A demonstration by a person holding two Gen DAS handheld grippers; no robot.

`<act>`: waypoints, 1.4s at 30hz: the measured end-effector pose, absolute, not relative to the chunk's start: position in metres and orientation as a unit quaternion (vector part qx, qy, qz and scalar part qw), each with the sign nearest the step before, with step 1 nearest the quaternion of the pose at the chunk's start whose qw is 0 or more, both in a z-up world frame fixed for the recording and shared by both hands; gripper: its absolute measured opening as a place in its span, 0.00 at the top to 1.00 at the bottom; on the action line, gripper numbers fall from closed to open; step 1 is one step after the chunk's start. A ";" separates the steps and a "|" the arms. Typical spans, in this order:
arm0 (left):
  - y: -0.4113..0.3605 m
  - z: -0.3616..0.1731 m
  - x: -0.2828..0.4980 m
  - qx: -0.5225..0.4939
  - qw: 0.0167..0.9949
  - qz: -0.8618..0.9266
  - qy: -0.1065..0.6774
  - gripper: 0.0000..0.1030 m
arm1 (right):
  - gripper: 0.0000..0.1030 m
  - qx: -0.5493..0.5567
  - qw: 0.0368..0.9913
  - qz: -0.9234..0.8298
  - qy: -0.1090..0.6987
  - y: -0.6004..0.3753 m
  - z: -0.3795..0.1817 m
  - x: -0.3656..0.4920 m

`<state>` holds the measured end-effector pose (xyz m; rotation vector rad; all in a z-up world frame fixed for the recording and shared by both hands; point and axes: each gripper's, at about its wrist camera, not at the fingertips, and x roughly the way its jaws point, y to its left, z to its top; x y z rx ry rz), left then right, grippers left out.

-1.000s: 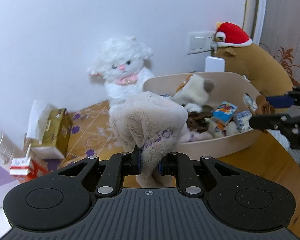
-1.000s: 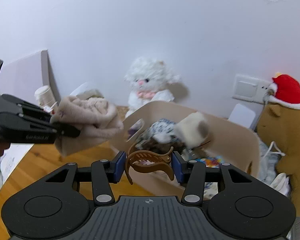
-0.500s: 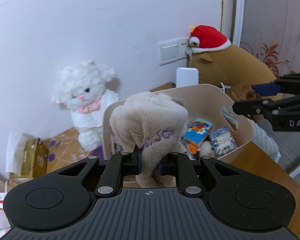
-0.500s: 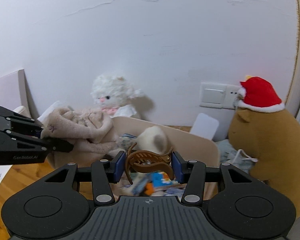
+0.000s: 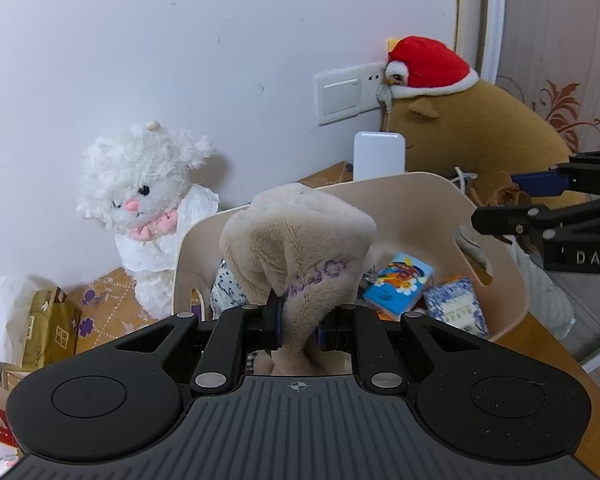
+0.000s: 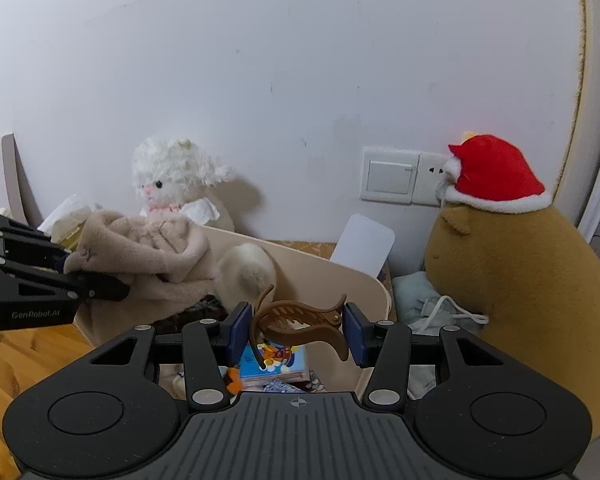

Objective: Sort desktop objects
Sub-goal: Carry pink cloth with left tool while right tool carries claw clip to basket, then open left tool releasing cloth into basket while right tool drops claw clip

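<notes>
Above the beige bin (image 6: 374, 292), a plush cloth (image 5: 296, 248) is clenched in the left gripper (image 5: 298, 326), a hair claw (image 6: 298, 322) in the right gripper (image 6: 296, 334) (barely pinched); the rim could be caught on release.

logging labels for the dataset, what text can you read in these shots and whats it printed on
"GenRobot.AI": white print on the side of the left gripper, seen from the right wrist view.
"DAS": white letters on the right gripper, cut off by the frame edge.
Purple embroidery on the beige plush cloth: not legible.
Print on the colourful box, the blue patterned pack and the gold tissue box: too small to read.
</notes>
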<state>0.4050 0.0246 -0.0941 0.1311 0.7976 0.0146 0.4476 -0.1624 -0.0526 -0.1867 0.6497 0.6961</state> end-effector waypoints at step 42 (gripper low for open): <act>0.035 -0.101 0.409 -0.012 0.897 0.074 0.435 0.24 | 0.00 -0.069 0.846 0.320 0.421 -0.141 -0.086 0.465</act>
